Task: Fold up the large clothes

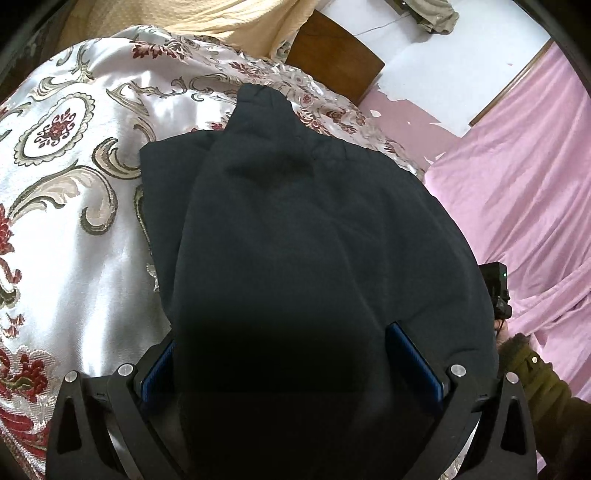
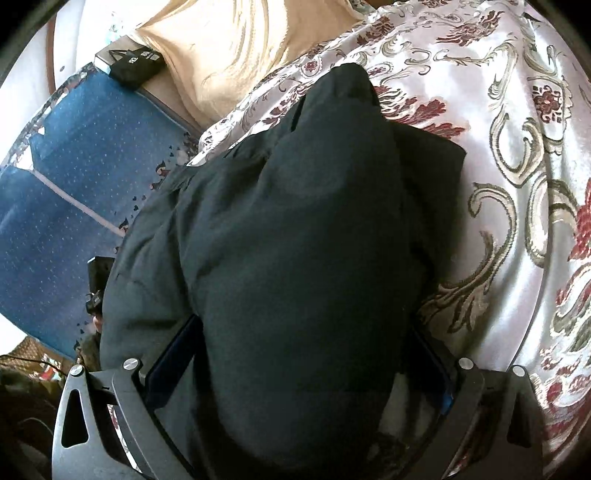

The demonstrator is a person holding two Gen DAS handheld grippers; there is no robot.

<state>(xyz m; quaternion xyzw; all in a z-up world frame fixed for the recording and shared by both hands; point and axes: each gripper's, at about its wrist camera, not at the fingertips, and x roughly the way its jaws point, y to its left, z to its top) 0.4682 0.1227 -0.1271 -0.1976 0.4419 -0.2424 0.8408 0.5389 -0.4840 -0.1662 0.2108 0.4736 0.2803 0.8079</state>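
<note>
A large dark navy garment lies bunched on a white satin bedspread with red and gold flowers. In the left wrist view my left gripper has its blue-padded fingers spread wide on either side of a thick fold of the garment, which fills the gap. In the right wrist view the same garment fills the gap of my right gripper, whose fingers also stand wide apart around the cloth. The fingertips are partly hidden by fabric.
A cream blanket lies beyond the bedspread. A pink sheet covers the right side and a wooden headboard stands behind. A blue panel and a black box show at the left of the right wrist view.
</note>
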